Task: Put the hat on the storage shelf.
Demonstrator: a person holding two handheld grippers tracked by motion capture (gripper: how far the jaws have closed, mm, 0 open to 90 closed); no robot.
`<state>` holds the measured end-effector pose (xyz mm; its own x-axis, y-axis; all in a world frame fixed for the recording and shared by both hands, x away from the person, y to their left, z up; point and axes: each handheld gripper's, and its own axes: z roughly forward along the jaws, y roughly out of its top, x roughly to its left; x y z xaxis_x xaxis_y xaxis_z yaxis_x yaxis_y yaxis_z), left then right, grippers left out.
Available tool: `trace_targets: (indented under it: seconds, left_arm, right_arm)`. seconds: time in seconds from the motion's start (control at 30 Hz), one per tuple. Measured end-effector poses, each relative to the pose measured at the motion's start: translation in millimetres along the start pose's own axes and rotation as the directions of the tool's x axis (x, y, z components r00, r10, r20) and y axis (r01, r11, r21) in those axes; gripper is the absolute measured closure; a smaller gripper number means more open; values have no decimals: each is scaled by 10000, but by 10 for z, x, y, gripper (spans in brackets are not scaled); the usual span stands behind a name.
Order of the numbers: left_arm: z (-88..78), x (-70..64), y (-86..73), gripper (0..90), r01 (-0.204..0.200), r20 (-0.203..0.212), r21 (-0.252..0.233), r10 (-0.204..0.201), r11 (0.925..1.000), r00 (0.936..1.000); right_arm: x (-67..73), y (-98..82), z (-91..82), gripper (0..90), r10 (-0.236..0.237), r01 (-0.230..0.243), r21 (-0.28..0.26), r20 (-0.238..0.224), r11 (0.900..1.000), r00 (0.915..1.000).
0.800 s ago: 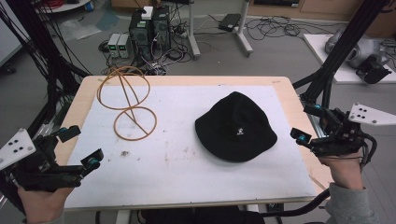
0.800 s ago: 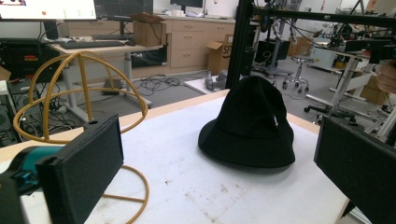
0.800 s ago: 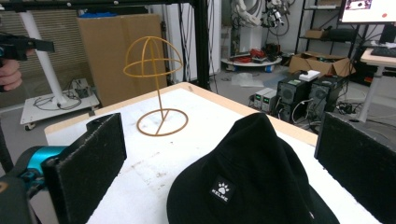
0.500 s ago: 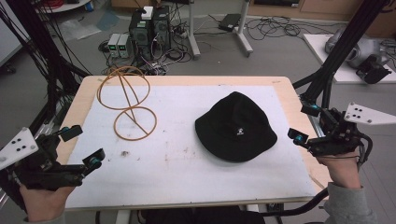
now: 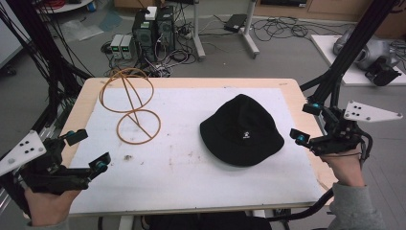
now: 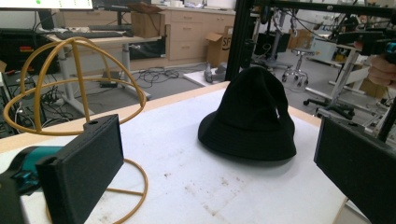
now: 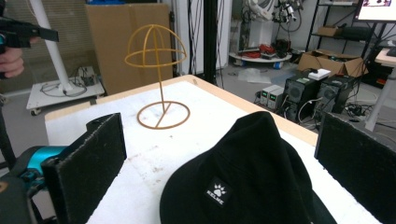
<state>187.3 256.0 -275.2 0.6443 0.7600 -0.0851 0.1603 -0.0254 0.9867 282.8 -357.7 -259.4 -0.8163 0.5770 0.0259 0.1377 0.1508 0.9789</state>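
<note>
black hat (image 5: 242, 129), tan wire stand (image 5: 129, 108), white mat (image 5: 182, 163)

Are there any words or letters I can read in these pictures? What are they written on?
"KELME", under a little paw print, on the small patch sewn on the black hat.
On the cardboard box behind the table there are a couple of printed letters, cut off and too blurred to read.
The same patch on the hat seen from the high view is too small to read.

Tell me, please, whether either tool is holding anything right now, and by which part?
Nothing is held. The left tool and the right tool both stand open at the table's edges, apart from the black bucket hat and the wire hat stand.
</note>
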Motion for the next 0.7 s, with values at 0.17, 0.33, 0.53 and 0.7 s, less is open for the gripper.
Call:
trace_targets:
  seconds: [0.17,0.33,0.53,0.7]
  left_arm:
    - [25,-16,5,17,-100,92,20,100,9999,9999]
    - [35,-9,-3,17,-57,52,57,57,10000,10000]
    - [81,-10,-22,17,-66,134,137,64,9999,9999]
    - [108,-3,-36,17,-30,177,232,26,9997,9998]
  right_arm:
    - [-91,34,74,12,1,2,142,-163,9999,9999]
    - [-159,111,184,12,-111,120,300,-292,9995,9995]
    - [-240,182,350,12,-168,180,275,-454,9995,9988]
    - [-321,216,519,12,-156,189,501,-649,9986,9978]
